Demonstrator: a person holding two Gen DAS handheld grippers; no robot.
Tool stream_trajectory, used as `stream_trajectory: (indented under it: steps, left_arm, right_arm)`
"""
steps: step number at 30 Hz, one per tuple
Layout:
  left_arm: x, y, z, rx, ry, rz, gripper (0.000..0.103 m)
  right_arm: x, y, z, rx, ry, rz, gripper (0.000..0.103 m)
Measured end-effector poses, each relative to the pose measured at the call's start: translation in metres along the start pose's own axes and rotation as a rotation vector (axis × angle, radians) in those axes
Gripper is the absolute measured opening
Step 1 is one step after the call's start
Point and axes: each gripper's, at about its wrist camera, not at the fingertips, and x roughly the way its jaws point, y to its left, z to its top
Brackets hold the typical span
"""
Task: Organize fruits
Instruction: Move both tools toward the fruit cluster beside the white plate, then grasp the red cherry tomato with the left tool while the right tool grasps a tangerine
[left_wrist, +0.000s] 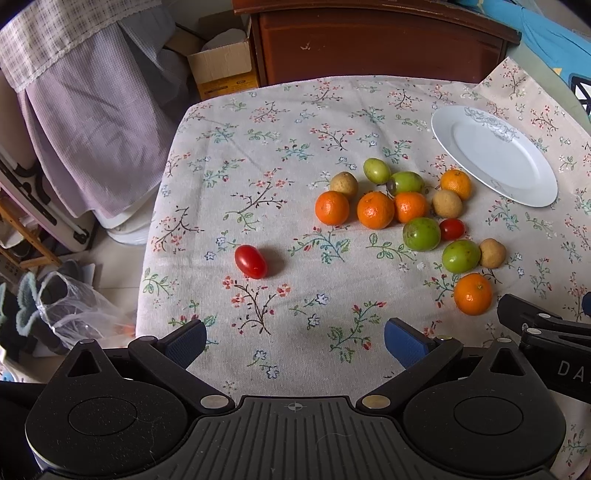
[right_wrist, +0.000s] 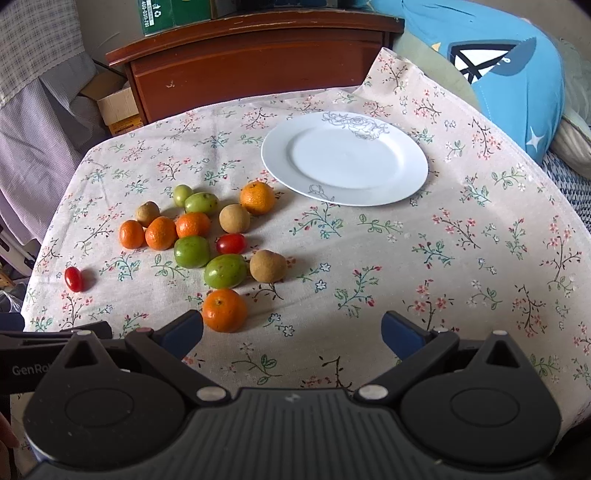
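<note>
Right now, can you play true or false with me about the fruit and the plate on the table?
1. The white plate has fruit on it. False: it holds nothing.
2. One red tomato lies alone, apart from the pile. True.
3. The left gripper is holding an orange. False: it is open and holds nothing.
4. There are five oranges on the cloth. True, such as the nearest orange.
5. The right gripper is open. True.

"GenRo" on the left tool (right_wrist: 55, 354); "400-0311-781" on a green box (right_wrist: 155, 14).
</note>
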Motion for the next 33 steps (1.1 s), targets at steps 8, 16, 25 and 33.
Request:
stream_trajectory:
  steps: [8, 16, 25, 33]
  left_arm:
    - [0.001, 0.003, 0.000, -0.009, -0.001, -0.002, 0.103]
    - [-0.003, 0.019, 0.005, -0.029, -0.025, -0.008, 0.103]
    - [-0.003, 0.067, 0.015, -0.157, -0.055, 0.023, 0.102]
    - [0.006, 0.061, 0.013, -0.104, -0.078, 0.034, 0.101]
  right_arm:
    - [-0.004, -0.008, -0.002, 0.025, -0.036, 0.076, 0.097]
    - [-0.007, -0.014, -0.014, 0.047, -0.031, 0.122, 0.088]
    - [-0.004, -0.016, -0.022, 0.056, -0.033, 0.163, 0.075]
    - [0.004, -0.005, -0.017, 0.039, -0.055, 0.257, 0.068]
